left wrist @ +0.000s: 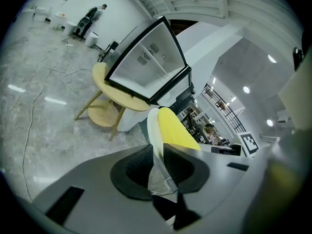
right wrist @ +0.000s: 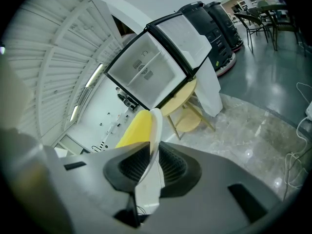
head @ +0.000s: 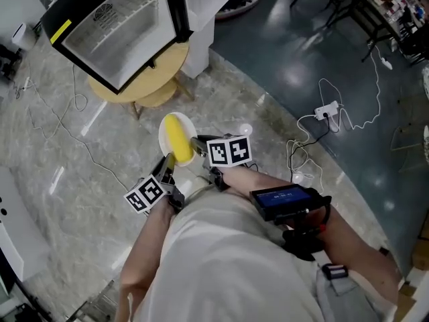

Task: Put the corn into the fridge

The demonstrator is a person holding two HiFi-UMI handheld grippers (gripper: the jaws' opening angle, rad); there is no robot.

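A yellow corn cob (head: 177, 137) lies on a small white plate (head: 164, 134) carried in the air between both grippers. My left gripper (head: 167, 163) is shut on the plate's near-left rim; in the left gripper view the plate (left wrist: 153, 130) stands edge-on between the dark pads, the corn (left wrist: 176, 129) to its right. My right gripper (head: 196, 143) is shut on the plate's right rim; in the right gripper view the plate (right wrist: 155, 130) passes between the pads, the corn (right wrist: 134, 128) at its left. The glass-door fridge (head: 119, 25) stands ahead on a round wooden table (head: 164, 66), door shut.
White cables (head: 338, 113) and a power strip (head: 326, 110) lie on the floor at right. A white cabinet (head: 201, 19) stands behind the fridge. Chairs and tables (head: 348, 5) are at the far right. A black device (head: 281, 200) is strapped on the person's right forearm.
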